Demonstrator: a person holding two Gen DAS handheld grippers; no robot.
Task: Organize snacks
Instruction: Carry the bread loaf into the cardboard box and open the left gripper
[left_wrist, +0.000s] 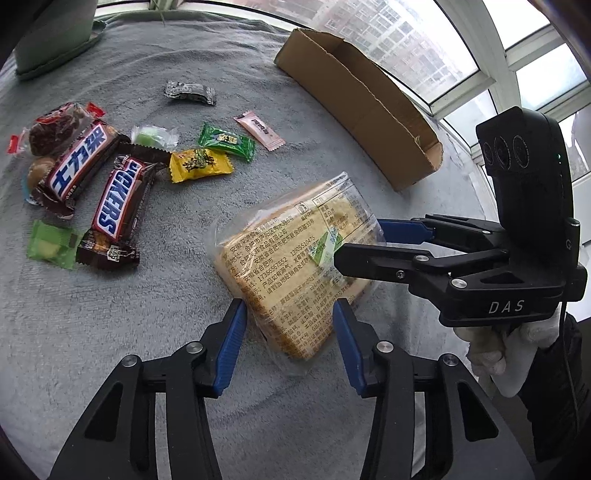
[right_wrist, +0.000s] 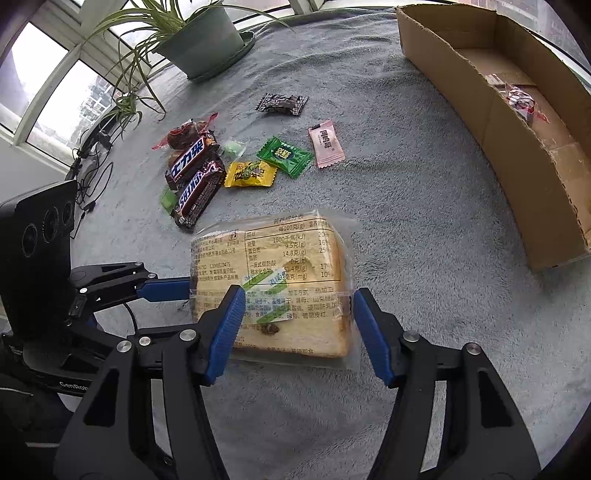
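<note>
Both grippers are spread wide and grasp nothing. The left gripper (left_wrist: 290, 339) straddles the near corner of the bread pack (left_wrist: 295, 266), and the right gripper (right_wrist: 297, 332) brackets its near edge from the other side, the pack lying flat on the grey-covered table (left_wrist: 166, 325) between their open jaws. Ahead and to the right of the right gripper sits the box (right_wrist: 517, 147), with one wrapped sweet (right_wrist: 519, 99) already inside. Ahead and to the left of both lie the loose snacks. Risks, as I judge them: the slack film may be pinched without the slice, so the pack slips or tears; two grippers closing on one pack may pull against each other; squeezing hard would crush the bread. Count: one bread pack, one box, two Snickers bars (left_wrist: 118, 199), and roughly eight small wrapped sweets on the table, some partly hidden under the bars.
</note>
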